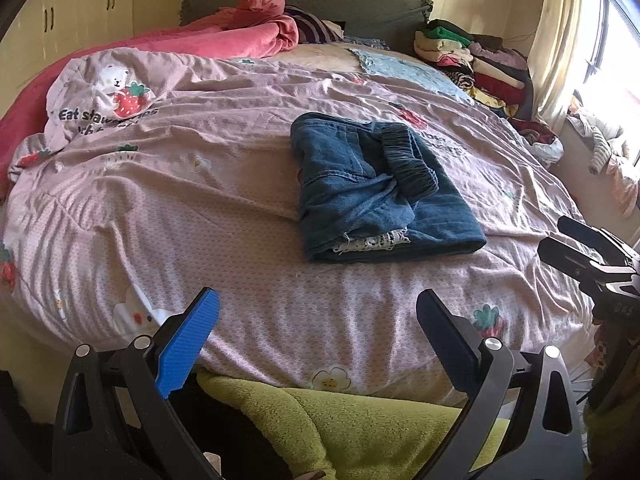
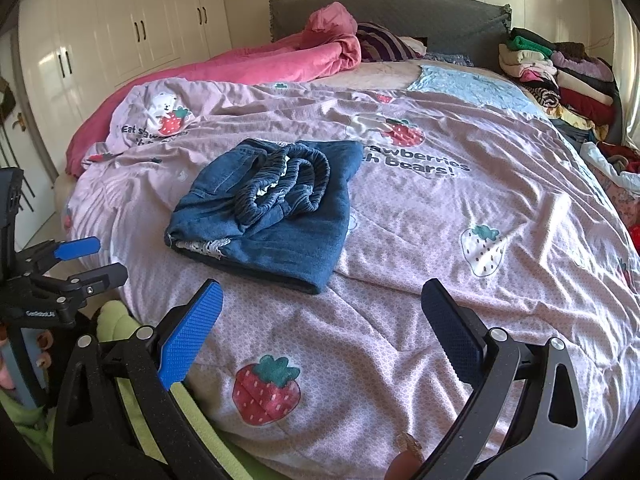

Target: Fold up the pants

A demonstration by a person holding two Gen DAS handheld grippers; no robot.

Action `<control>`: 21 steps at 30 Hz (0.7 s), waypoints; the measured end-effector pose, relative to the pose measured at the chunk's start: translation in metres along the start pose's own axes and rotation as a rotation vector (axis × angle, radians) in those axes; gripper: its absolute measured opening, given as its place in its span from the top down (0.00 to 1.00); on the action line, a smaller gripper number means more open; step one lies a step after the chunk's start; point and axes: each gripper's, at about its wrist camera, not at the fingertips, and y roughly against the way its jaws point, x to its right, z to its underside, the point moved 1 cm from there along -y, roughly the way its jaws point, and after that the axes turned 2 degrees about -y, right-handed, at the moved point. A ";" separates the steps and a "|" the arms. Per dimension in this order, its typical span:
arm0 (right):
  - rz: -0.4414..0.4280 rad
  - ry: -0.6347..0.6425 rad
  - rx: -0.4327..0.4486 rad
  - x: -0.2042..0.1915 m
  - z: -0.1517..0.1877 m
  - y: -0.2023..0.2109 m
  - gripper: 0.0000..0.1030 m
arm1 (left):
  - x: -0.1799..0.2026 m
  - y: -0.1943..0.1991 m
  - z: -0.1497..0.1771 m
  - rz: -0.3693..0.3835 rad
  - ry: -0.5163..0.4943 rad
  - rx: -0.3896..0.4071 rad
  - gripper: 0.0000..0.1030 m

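White wardrobe doors (image 2: 136, 36) and a grey headboard (image 2: 400, 12) close the room behind the bed (image 2: 500, 216), which fills both views; its cover is thin pink cotton, much wrinkled, printed with strawberries and bears; a pink blanket (image 1: 240, 36) is bunched at the far side, and a stack of folded clothes (image 1: 476, 60) stands at the far right corner. We see the pants (image 1: 376, 184) near the middle of the bed, already folded to a compact rectangle; they are blue denim, with a gathered elastic waistband (image 2: 288, 184) lying on top and a frayed white hem showing at the near edge. We judge them soft but rather thick, not slippery and not fragile; the folded corners or the thick near edge would be good places to take hold. Our left hand-held gripper (image 1: 316, 320) and right hand-held gripper (image 2: 320, 312) both hover over the near edge with jaws wide apart, holding nothing, well apart from the pants.
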 end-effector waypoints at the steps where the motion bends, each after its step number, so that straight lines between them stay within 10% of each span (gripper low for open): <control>1: 0.002 0.000 0.001 0.000 0.000 0.001 0.09 | 0.000 0.000 0.000 -0.005 0.000 0.000 0.04; 21: 0.056 -0.041 -0.020 0.016 0.003 -0.006 0.09 | -0.014 -0.006 0.000 -0.093 0.025 -0.030 0.04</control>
